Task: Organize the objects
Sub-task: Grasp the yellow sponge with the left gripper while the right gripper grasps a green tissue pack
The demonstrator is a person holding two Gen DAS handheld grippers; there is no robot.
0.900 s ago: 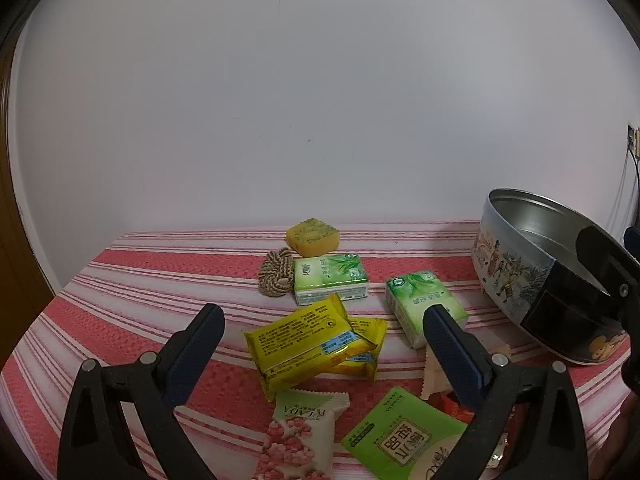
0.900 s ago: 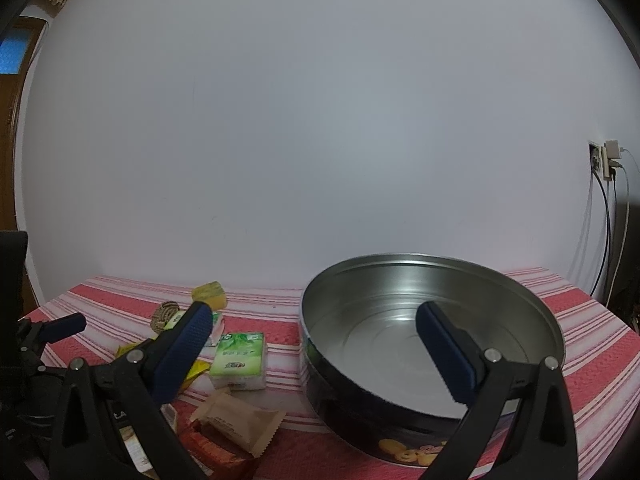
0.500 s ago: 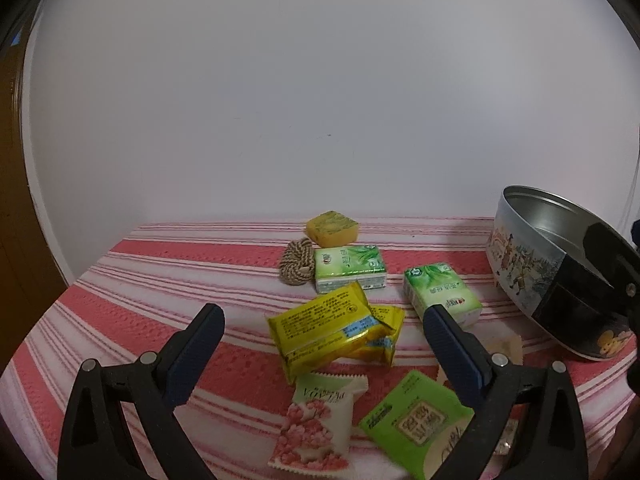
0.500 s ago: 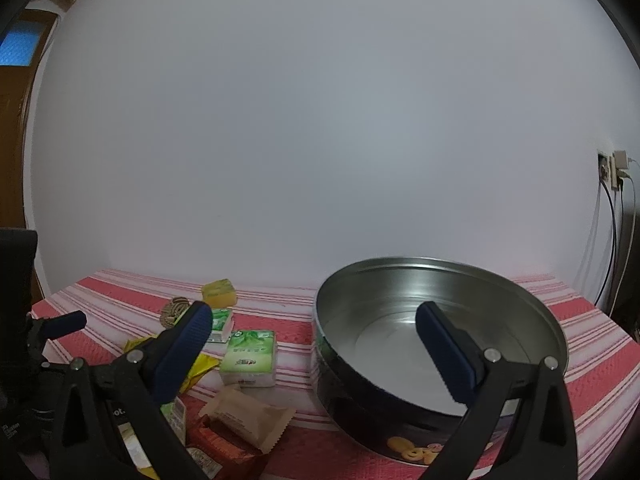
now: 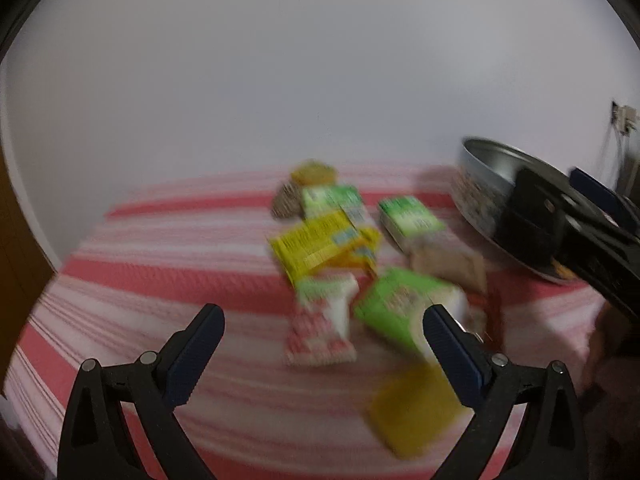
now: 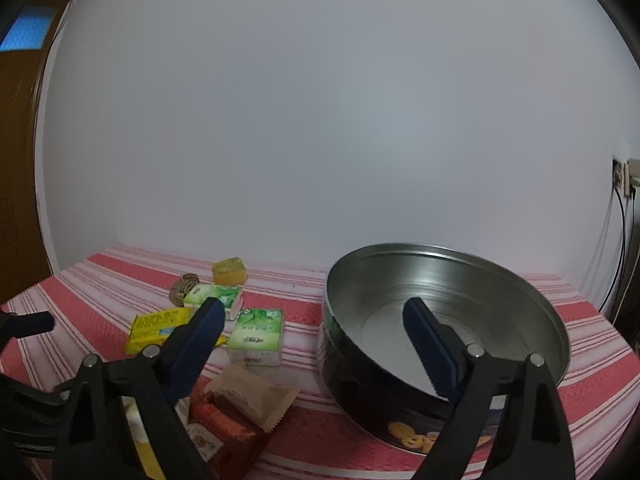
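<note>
The left gripper (image 5: 322,332) hangs over the table with its jaws spread wide and nothing between them. In the blurred left wrist view, a red-and-white striped cloth (image 5: 160,280) covers the table, which stands against a plain white wall (image 5: 280,80). Scattered on the cloth are two green tissue packs (image 5: 408,218), a yellow snack packet (image 5: 316,250), a pink-and-white wrapper (image 5: 320,332), a green sachet (image 5: 396,308), a yellow block (image 5: 312,173) at the back with a rope coil (image 5: 285,205) just beside it, and another yellow packet (image 5: 416,412) nearest the camera. The round metal tin (image 5: 480,184) sits at the right edge, partly behind the right gripper's black frame.

From the right wrist view, the right gripper (image 6: 312,320) is likewise spread and holds nothing; the tin (image 6: 440,312) lies open and bare inside, just ahead of its right finger. Left of the tin: two tissue packs (image 6: 258,330), one yellow packet (image 6: 158,326), one brown wrapper (image 6: 252,396) lying on a red packet (image 6: 224,426). A wooden door (image 6: 20,140) stands at left; a wall socket (image 6: 624,178) with cables at right.
</note>
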